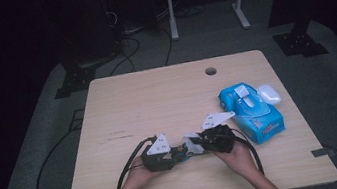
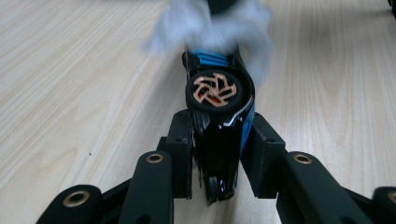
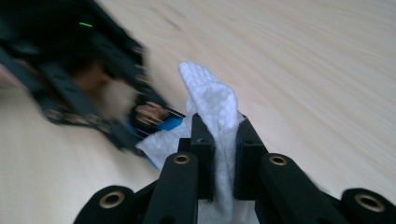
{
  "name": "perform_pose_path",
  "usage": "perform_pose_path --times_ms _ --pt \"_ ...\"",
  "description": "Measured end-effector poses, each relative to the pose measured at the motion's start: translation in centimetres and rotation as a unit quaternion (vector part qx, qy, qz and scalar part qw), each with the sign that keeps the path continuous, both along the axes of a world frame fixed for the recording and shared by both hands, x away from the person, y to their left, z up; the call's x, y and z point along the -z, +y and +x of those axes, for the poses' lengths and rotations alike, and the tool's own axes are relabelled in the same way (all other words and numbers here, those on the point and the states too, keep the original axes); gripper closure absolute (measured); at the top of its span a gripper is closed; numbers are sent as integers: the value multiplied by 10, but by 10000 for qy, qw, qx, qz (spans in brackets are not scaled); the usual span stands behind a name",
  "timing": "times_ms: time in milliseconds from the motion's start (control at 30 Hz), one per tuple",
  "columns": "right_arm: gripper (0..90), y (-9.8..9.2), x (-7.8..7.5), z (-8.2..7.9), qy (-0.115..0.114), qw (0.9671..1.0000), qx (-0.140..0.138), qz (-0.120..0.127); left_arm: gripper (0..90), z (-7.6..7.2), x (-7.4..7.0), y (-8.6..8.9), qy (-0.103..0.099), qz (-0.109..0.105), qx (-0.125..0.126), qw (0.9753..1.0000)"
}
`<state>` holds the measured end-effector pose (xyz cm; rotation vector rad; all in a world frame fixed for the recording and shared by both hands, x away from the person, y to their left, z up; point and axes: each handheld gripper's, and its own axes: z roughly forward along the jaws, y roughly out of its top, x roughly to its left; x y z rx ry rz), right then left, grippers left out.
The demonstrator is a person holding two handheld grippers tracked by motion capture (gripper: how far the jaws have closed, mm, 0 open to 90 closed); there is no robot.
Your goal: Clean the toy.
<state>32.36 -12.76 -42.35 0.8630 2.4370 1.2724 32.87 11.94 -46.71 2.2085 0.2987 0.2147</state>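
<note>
- The toy car, black and blue with a copper-spoked wheel, sits near the front edge of the tabletop, clamped on edge between the jaws of the left tongs.
- The right tongs are closed on a white wipe, pressed against the car's far end.
- To wipe well, I judge the left grip should hold firm while the wipe strokes along the body, not snagging the wheel.
- Right of the car lie a blue wipes pack and a small white case, apart and not obstructing.
</note>
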Motion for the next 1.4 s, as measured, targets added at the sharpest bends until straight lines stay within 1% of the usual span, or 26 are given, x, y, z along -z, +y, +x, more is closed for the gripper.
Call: perform_pose_path --times_ms 33,100,167,200,267,300,367,400,467,533,567,600,667,700,800,833,867,900,933,967,1033,1100,1133,1200,1300,1400 --pt "811 -8 0 2 -18 9999 154 -27 670 1 0 1 22 -8 -1 10000" --pt "812 -19 0 5 11 9994 354 54 674 2 1 1 52 -52 -12 10000" --pt "812 -19 1 7 70 9991 390 140 672 3 2 0 88 -92 -29 9999" --pt "812 -13 2 6 30 9993 342 162 672 3 2 0 101 -83 -28 9999" --pt "811 1 3 3 46 9998 75 190 673 2 1 0 105 -72 -47 9999" --pt "811 7 3 2 3 9999 -51 147 674 2 1 -1 107 -55 -51 9999" --pt "810 12 1 0 -96 9998 -143 -21 678 2 0 -1 127 -4 -49 9999" --pt "810 9 0 2 -72 9999 -112 -18 681 2 -1 0 150 10 -54 9999" --pt "810 -3 -1 4 -41 9999 108 -41 684 2 -1 0 132 24 -59 9999" --pt "811 -21 -1 8 -107 9989 442 -95 685 2 -1 1 134 7 -55 9999" --pt "811 -29 -2 9 -70 9982 584 -102 685 2 0 0 134 -18 -48 9999" --pt "812 -34 -2 11 -29 9980 634 -41 685 2 0 0 134 -18 -48 9999" --pt "812 -30 -1 11 -31 9982 602 -47 685 3 1 0 129 -43 -26 9999" --pt "811 -25 0 12 -51 9987 513 -18 685 4 1 0 125 -45 -14 9999" --pt "810 -3 2 12 81 9998 12 167 686 5 0 0 110 -28 -15 9999" --pt "809 2 3 11 60 9998 -106 179 686 5 0 0 130 -28 -25 9999" --pt "809 4 2 10 5 9998 -160 121 686 6 0 0 136 -20 -28 9999" --pt "809 2 2 10 -5 9998 -162 89 687 6 -1 0 157 -11 -33 9999" --pt "810 -4 1 12 47 9999 -73 96 689 6 -1 0 164 -4 -36 9999" --pt "810 -10 0 14 55 10000 50 65 691 5 -1 1 164 5 -38 9999" --pt "811 -29 0 16 38 9991 412 30 702 5 -1 2 188 1 -32 9998" --pt "812 -43 1 18 133 9980 601 126 708 6 0 1 189 -19 -44 9998" --pt "812 -43 1 18 135 9979 615 134 707 6 0 0 191 -24 -47 9998" --pt "812 -37 0 16 -2 9984 562 25 708 6 0 0 202 -31 -56 9998" --pt "812 -28 0 17 -2 9990 454 2 709 7 0 0 200 -28 -48 9998" --pt "814 -17 -1 16 48 9994 335 68 710 6 0 -1 187 -18 -48 9998"
